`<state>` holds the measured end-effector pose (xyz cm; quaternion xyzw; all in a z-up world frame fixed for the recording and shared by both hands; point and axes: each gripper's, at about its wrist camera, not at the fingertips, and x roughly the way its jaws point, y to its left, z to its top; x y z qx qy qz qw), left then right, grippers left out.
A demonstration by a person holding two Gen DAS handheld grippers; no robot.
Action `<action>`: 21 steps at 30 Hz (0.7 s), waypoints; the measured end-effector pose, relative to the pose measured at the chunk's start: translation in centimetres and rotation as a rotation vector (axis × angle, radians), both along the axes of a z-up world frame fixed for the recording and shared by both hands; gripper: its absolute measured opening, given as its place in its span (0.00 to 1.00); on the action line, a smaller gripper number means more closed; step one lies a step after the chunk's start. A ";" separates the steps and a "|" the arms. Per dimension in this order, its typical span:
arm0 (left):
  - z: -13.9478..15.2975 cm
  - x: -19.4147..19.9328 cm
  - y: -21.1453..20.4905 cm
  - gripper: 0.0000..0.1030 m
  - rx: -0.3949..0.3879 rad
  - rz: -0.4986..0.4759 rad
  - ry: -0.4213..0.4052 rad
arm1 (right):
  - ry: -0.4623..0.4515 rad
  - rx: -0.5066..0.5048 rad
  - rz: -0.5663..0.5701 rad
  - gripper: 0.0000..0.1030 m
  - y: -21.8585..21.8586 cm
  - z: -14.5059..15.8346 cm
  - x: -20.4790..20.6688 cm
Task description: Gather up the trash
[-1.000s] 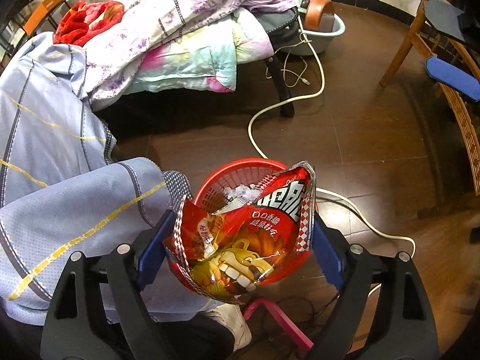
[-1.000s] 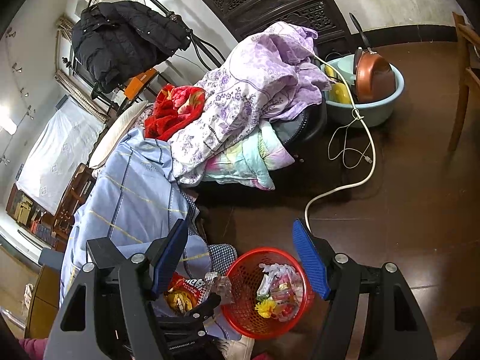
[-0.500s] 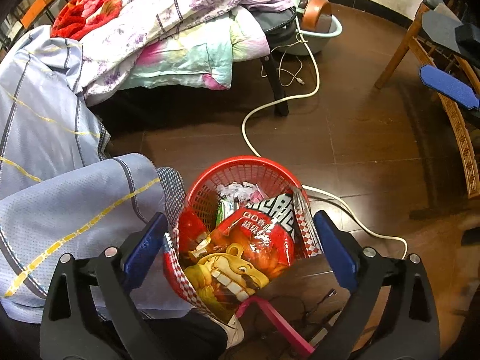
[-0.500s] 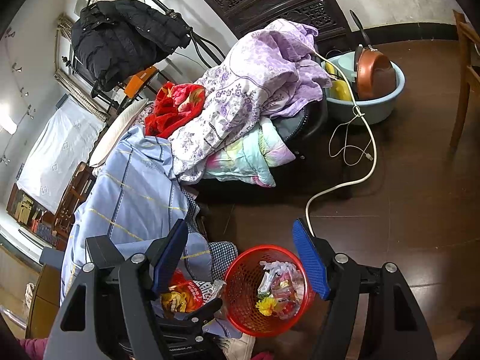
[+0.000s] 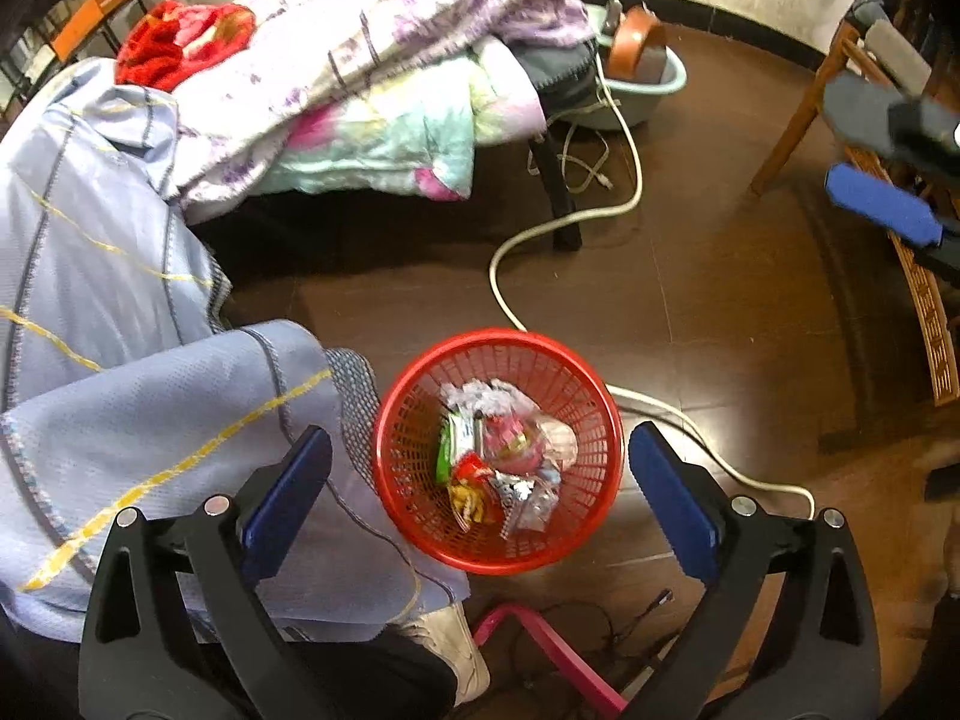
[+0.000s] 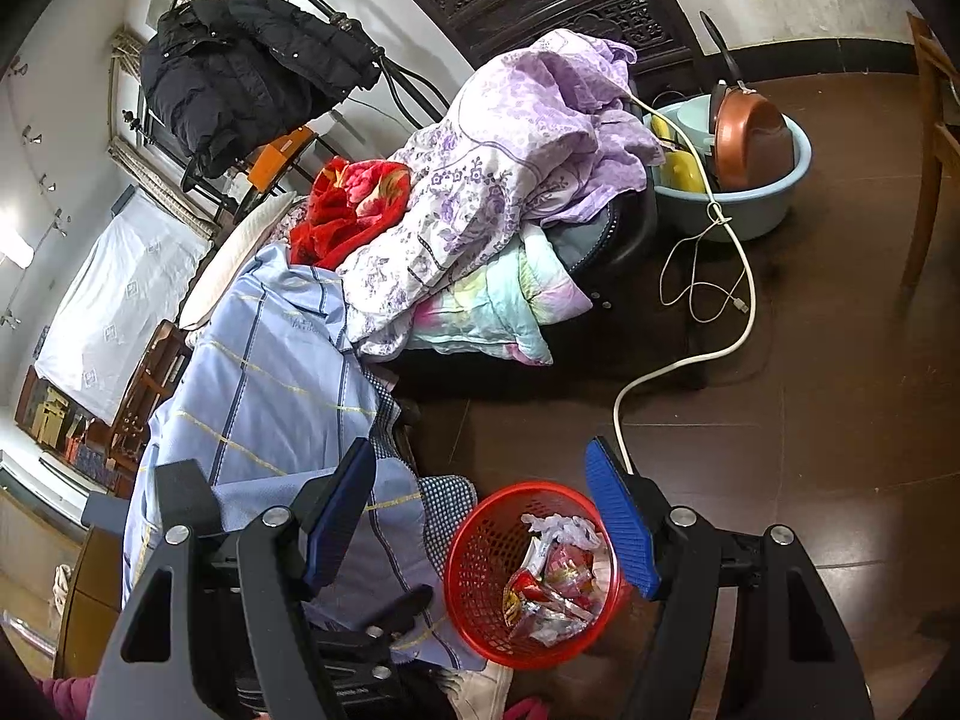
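Left gripper (image 5: 480, 486) tips steeply down — jaws wide — over red basket (image 5: 591, 387).

Dark tile floor (image 5: 690, 312) w/ red basket (image 5: 594, 396), white cable (image 5: 498, 264), blue basin (image 6: 774, 198).

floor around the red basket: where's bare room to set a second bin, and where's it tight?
Bare brown floor lies beyond the red basket, between the white cable and the wooden chair. Tight: the blue sheet overhangs beside the basket's left rim, the cable runs behind its right side, and a pink bar with dark wires sits in front.
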<state>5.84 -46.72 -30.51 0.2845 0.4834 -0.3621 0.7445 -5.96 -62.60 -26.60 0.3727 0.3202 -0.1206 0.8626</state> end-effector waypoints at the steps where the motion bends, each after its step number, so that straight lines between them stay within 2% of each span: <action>1: 0.4 0.0 0.2 0.93 -0.010 0.004 -0.010 | 0.003 -0.001 0.003 0.69 0.0 0.1 0.0; 5: 2.5 -0.4 1.7 0.93 -0.058 0.027 -0.075 | 0.016 -0.042 0.022 0.69 0.4 1.4 -0.2; 11: 5.4 -1.7 3.9 0.93 -0.112 0.052 -0.128 | 0.031 -0.112 0.067 0.69 1.5 4.3 -0.7; 17: 9.5 -2.8 6.5 0.93 -0.185 0.067 -0.205 | 0.056 -0.216 0.155 0.70 4.4 8.6 -0.3; 21: 11.6 -2.8 8.6 0.93 -0.246 0.087 -0.228 | 0.071 -0.289 0.191 0.76 7.1 11.9 -0.1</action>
